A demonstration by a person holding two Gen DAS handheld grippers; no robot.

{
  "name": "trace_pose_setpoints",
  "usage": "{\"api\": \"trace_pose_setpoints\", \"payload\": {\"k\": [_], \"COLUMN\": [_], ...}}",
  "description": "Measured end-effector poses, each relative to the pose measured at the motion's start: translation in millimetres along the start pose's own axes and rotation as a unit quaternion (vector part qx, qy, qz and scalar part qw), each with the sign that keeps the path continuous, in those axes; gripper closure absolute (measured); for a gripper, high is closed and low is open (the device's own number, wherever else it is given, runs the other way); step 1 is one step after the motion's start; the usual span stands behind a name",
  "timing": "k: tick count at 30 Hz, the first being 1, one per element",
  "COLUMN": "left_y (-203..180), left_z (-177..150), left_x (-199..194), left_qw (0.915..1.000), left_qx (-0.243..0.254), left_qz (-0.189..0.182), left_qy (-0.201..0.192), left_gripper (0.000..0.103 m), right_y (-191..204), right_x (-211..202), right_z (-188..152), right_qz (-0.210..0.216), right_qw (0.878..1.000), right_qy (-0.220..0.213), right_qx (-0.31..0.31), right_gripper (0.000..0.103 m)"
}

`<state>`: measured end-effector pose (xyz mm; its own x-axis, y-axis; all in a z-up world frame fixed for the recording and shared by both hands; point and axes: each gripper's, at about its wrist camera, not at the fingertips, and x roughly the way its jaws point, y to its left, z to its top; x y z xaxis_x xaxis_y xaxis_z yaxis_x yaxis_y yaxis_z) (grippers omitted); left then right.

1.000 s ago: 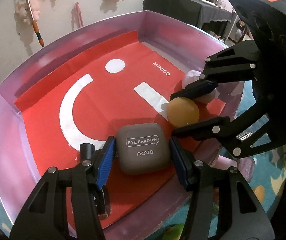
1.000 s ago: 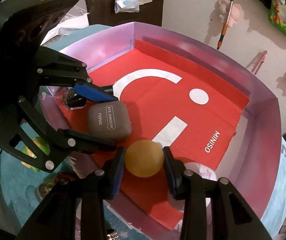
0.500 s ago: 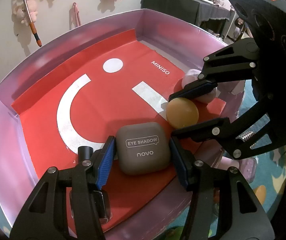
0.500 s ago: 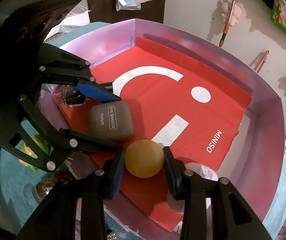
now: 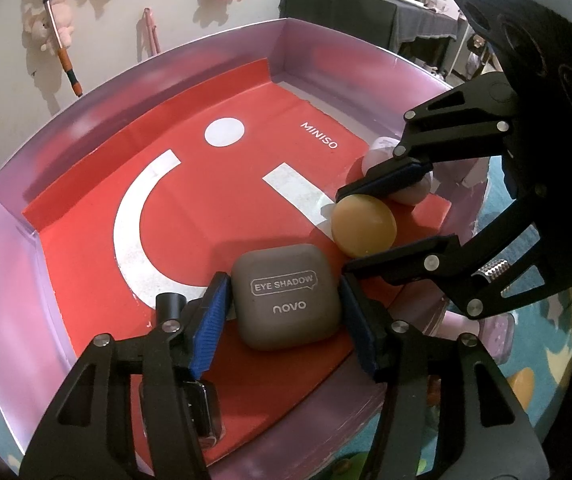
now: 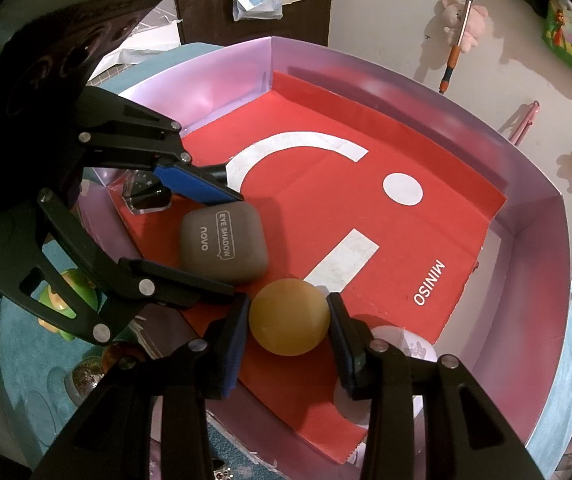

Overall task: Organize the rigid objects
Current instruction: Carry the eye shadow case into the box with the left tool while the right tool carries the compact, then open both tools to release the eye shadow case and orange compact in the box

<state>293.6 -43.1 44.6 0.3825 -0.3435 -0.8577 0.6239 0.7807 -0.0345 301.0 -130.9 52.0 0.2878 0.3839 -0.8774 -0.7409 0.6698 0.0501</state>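
At the 9 o'clock side of the left wrist view rises the lilac wall of the tray (image 5: pixel 2 280), its floor lined with red paper (image 5: pixel 190 216). Toward 7 o'clock a small dark-capped bottle (image 5: pixel 172 304) lies just beside the left finger of the left gripper (image 5: pixel 282 292). That gripper straddles the grey eye shadow case (image 5: pixel 290 316), which lies flat on the paper at 6 o'clock. Its jaws have just been opening, with the case between them; a thin gap shows at each pad, so the case looks released.

Next, at about 4 o'clock, the orange ball (image 5: pixel 364 226) rests on the paper just beside the case's far corner. In the right wrist view the right gripper (image 6: pixel 288 312) is closed on it, one pad against each side. A pale round thing (image 6: pixel 406 348) sits at the tray's 3 o'clock edge, behind the right finger.

The step in hand seems to be setting both things down in the tray. To do it well, the left hand should lift straight back along its fingers, so neither pad drags the case or nudges the bottle. The ball may roll once freed. The right jaws are best eased apart slowly and evenly, then held a beat around it before withdrawing, clear of the other gripper's lower finger.
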Motion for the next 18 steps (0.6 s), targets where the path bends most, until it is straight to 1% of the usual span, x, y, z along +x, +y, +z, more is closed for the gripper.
{"api": "trace_pose_setpoints", "payload": {"k": [4, 8, 12, 16, 18], "left_y": [0, 0, 1, 2, 2], "left_z": [0, 0, 0, -2, -3], "left_x": [-1, -5, -10, -19, -26], "left_qw": [1.0, 0.9999, 0.9999, 0.9996, 0.9994], "left_qx": [0.0, 0.003, 0.003, -0.003, -0.009], "left_qz": [0.0, 0.001, 0.008, 0.013, 0.015], "left_qy": [-0.004, -0.01, -0.014, -0.023, -0.03], "left_gripper": [0.044, 0.04, 0.04, 0.04, 0.037], "right_y": [2, 2, 2, 3, 4], "right_x": [1, 1, 0, -8, -15], "right_z": [0, 0, 0, 0, 0], "right_qz": [-0.002, -0.001, -0.004, -0.007, -0.01], "right_qw": [1.0, 1.0, 1.0, 1.0, 1.0], "right_qy": [0.001, 0.001, 0.0, -0.01, -0.016], "right_qx": [-0.002, -0.001, 0.001, 0.005, 0.005], "right_gripper": [0.059, 0.056, 0.055, 0.046, 0.045]}}
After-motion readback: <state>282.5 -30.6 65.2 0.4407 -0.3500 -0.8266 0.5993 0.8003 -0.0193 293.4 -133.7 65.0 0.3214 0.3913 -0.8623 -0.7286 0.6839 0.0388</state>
